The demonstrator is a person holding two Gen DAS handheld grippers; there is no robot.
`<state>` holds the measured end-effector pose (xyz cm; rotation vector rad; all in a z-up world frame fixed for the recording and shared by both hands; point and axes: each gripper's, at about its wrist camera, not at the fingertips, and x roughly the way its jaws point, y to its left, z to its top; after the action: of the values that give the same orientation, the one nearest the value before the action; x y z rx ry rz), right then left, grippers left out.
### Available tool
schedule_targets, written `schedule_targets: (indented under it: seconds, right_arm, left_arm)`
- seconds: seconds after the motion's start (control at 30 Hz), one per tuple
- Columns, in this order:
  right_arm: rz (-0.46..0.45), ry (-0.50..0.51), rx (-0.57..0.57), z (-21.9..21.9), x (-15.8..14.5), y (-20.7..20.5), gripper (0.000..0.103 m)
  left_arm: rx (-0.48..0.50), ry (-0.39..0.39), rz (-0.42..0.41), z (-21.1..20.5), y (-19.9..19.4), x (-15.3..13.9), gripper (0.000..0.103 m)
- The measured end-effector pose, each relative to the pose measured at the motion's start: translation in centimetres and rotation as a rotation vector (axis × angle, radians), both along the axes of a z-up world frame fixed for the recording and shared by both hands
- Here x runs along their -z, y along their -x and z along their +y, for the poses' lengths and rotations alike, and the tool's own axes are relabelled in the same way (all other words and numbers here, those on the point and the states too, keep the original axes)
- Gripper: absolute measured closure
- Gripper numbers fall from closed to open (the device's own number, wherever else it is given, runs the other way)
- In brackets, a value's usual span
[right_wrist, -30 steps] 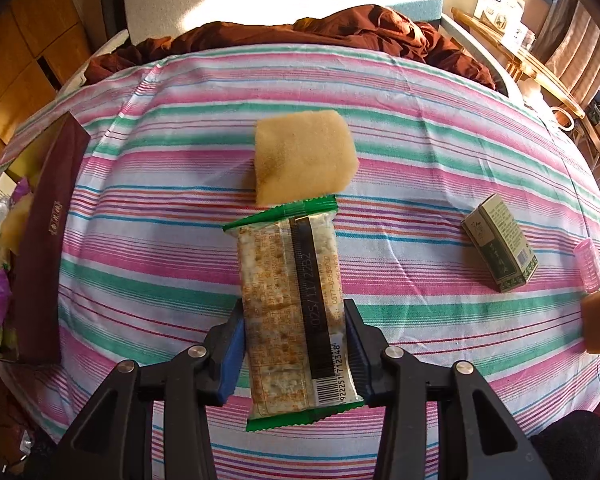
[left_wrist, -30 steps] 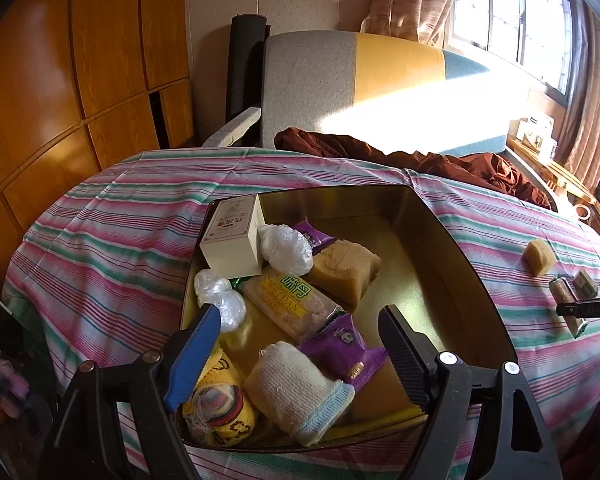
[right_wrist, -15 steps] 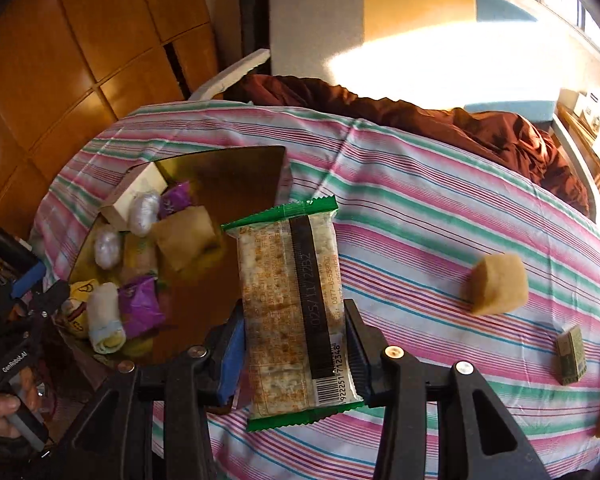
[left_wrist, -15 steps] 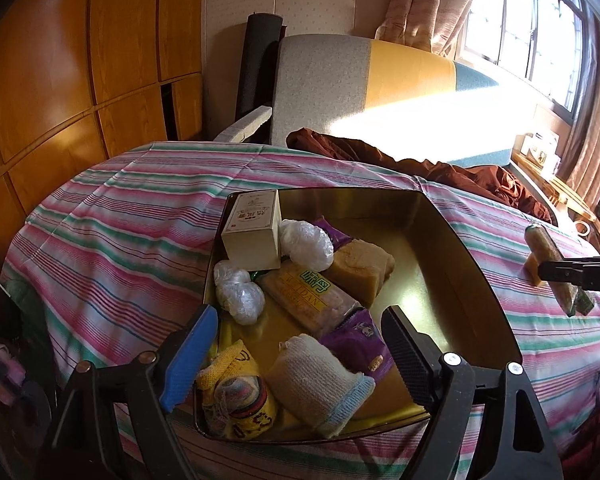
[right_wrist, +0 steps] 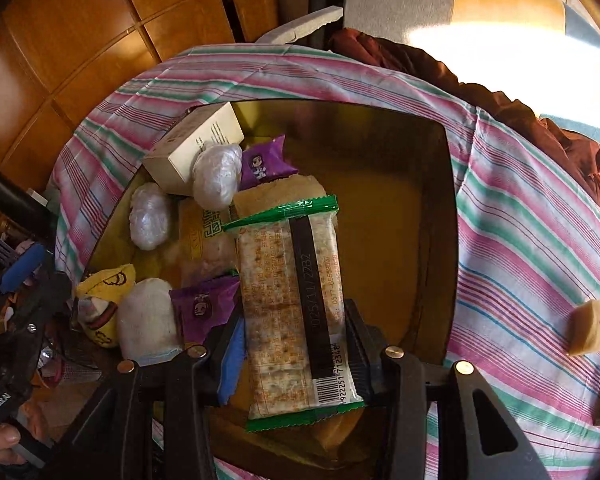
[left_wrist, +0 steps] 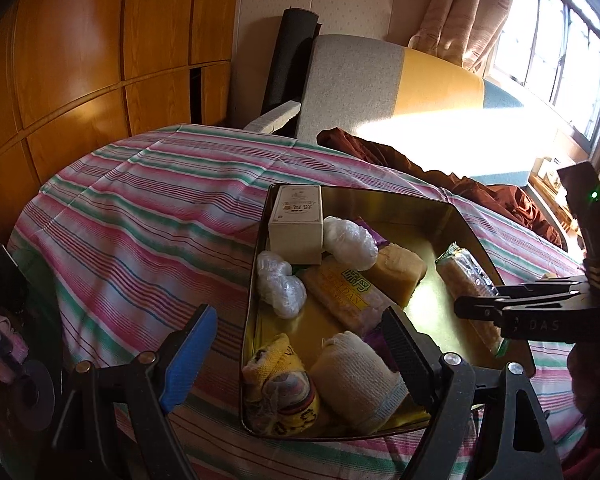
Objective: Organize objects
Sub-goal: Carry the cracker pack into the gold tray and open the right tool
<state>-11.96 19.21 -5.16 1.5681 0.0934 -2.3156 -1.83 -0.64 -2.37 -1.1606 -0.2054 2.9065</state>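
Half tin (right_wrist: 452, 216) floor bare – cracker pack (right_wrist: 296, 304) overhead.

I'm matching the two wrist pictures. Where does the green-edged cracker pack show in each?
Left wrist: cracker pack at right, over the tin's right side, held by the right gripper.
Right wrist: cracker pack centre, clamped between the jaws.
Shared landmark: cream box in the gold tin's far-left corner.

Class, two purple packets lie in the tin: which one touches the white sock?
The near purple packet, beside the white sock; the far packet lies by the white box.
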Motion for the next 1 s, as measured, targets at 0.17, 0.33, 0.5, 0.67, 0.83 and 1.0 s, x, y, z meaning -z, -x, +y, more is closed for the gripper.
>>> schedule_targets:
  seconds: [0.17,0.33,0.5,0.67,0.83,1.0]
  right_arm:
    - [-0.071,-0.040,-0.058,-1.9,2.9,0.4,0.058]
    - [-0.076,-0.051,-0.057,-1.9,3.8,0.3,0.058]
    - [-0.072,-0.044,-0.050,-1.5,3.9,0.1,0.055]
    - [-0.049,-0.034,-0.040,-1.0,3.3,-0.5,0.052]
    - [-0.016,-0.027,-0.028,-0.3,2.4,-1.1,0.051]
    - [0.017,-0.034,-0.023,0.4,1.5,-1.8,0.040]
  left_arm:
    - [-0.028,-0.005,0.016,-1.1,-0.2,-0.2,0.018]
    - [-0.029,-0.014,0.014,-1.4,-0.3,0.0,0.018]
    - [-0.022,-0.004,0.003,-0.7,-0.2,0.2,0.018]
    - [-0.023,0.005,-0.010,-0.6,-0.2,0.4,0.017]
    - [-0.025,0.018,0.007,-0.4,-0.5,-0.1,0.013]
    - [-0.022,0.021,0.009,-0.2,-0.7,-0.3,0.013]
